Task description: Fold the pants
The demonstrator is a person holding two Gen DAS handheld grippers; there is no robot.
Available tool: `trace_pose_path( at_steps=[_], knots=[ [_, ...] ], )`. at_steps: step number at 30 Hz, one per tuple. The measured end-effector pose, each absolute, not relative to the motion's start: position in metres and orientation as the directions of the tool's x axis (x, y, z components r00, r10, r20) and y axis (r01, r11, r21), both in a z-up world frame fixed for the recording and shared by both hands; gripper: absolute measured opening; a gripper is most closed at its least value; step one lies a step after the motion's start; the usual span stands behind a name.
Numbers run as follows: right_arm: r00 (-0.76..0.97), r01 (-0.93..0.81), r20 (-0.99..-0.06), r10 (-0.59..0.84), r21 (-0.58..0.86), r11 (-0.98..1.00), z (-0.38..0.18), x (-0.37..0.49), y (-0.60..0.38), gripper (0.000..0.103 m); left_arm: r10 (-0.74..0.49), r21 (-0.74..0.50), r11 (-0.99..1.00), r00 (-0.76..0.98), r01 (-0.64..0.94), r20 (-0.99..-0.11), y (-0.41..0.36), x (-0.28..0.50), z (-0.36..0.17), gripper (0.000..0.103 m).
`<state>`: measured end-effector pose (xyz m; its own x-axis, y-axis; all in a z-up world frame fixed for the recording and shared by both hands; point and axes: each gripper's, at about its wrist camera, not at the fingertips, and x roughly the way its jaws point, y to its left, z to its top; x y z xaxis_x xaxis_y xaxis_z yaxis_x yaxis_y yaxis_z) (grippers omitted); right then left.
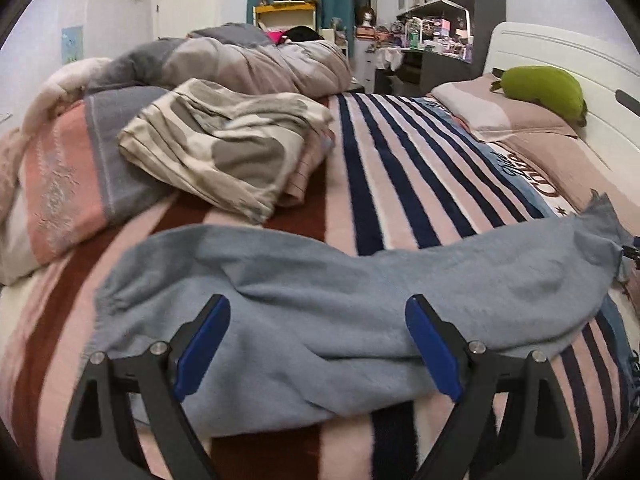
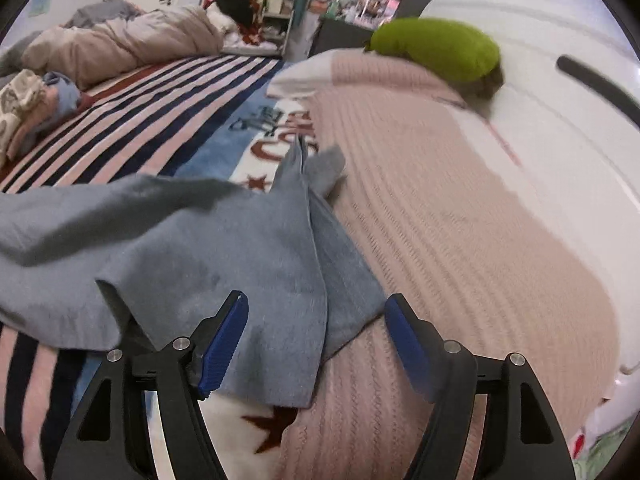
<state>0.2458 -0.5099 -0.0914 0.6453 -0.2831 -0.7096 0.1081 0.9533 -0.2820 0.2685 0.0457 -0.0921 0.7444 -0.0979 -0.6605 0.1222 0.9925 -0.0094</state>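
Light blue pants lie crumpled across the striped blanket on the bed. My left gripper is open, its blue pads spread over the near edge of the pants, holding nothing. In the right wrist view the same pants reach onto a pink pillow, with one end bunched at the pillow's edge. My right gripper is open over that end, with cloth between the pads but not pinched.
A folded beige patterned garment sits on a stack at the left. A rumpled duvet lies at the far side. A green plush rests on the pillows by the white headboard.
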Motion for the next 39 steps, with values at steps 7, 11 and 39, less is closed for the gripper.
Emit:
trace_pose_path(
  at_steps=[7,11,39],
  knots=[
    [0.627,0.068,-0.69,-0.361,-0.413,0.908,-0.099,0.276,-0.514,0.052,-0.106,-0.01,0.991,0.743,0.132,-0.66,0.034,0.266,-0.092,0.087],
    [0.604,0.019,-0.715,-0.353,-0.43,0.903,-0.103,0.277,-0.513,0.003,-0.1,0.0,0.991,0.742,0.133,-0.663,0.03,0.265,-0.093,0.087],
    [0.548,0.062,-0.729,-0.411,-0.455,0.889,-0.05,0.252,-0.541,0.032,-0.18,-0.031,0.976,0.722,0.215,-0.668,0.0,0.269,-0.098,0.087]
  ],
)
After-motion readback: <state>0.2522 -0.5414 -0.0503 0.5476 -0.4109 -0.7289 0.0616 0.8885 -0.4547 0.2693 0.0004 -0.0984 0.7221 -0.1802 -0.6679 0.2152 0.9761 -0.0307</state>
